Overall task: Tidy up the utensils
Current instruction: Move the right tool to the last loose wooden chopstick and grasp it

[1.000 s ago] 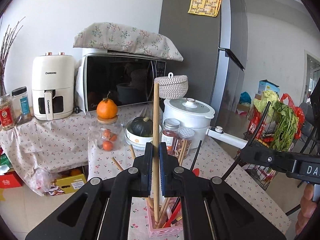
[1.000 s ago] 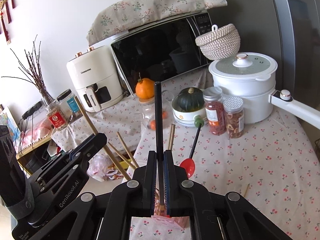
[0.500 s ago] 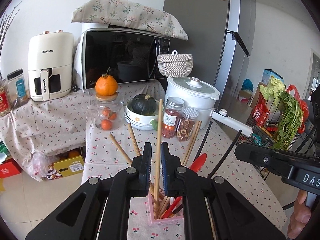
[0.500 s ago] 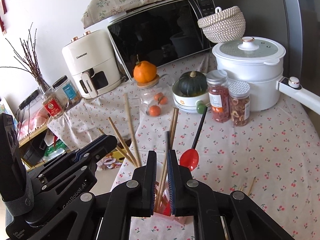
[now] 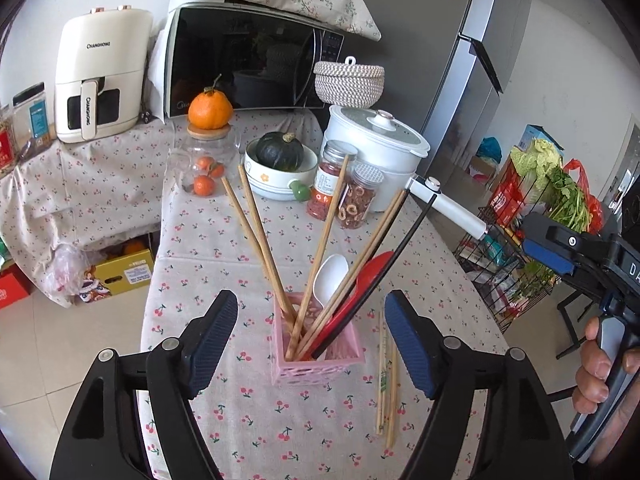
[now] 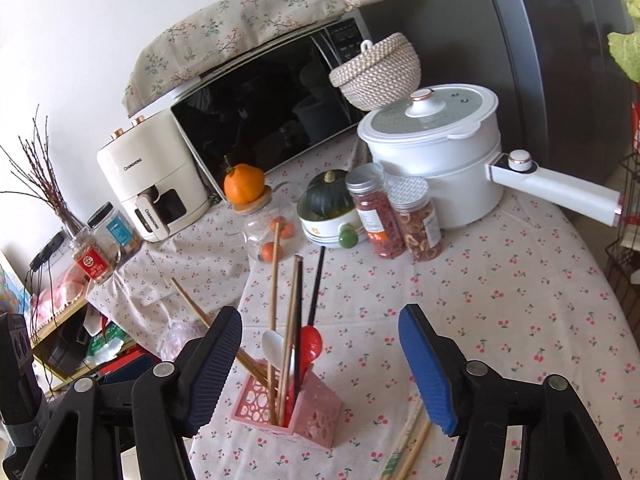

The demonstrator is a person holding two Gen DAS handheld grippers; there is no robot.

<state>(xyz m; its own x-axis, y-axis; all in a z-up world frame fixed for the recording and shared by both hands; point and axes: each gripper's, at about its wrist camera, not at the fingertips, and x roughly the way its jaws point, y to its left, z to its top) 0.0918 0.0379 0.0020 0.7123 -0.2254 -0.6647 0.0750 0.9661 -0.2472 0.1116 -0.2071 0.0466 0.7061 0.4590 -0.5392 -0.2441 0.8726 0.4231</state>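
both tongs are released, jaws opening with nothing pressed between them: left gripper (image 5: 310,338) and right gripper (image 6: 320,364) straddle the pink holder (image 5: 318,354), which carries the chopsticks (image 5: 264,240), white spoon (image 5: 330,276) and red spoon (image 5: 370,276). risk: a finger clipping a leaning stick would likely tip the light holder. loose chopsticks (image 5: 387,392) lie just beside it. bare tablecloth (image 6: 500,304) gives room rightward; the table edge is near on the left.

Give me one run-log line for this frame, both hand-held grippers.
left hand-held gripper: opening, empty | right hand-held gripper: opening, empty | pink holder: chopsticks and spoons standing inside | loose chopsticks: on tablecloth beside holder
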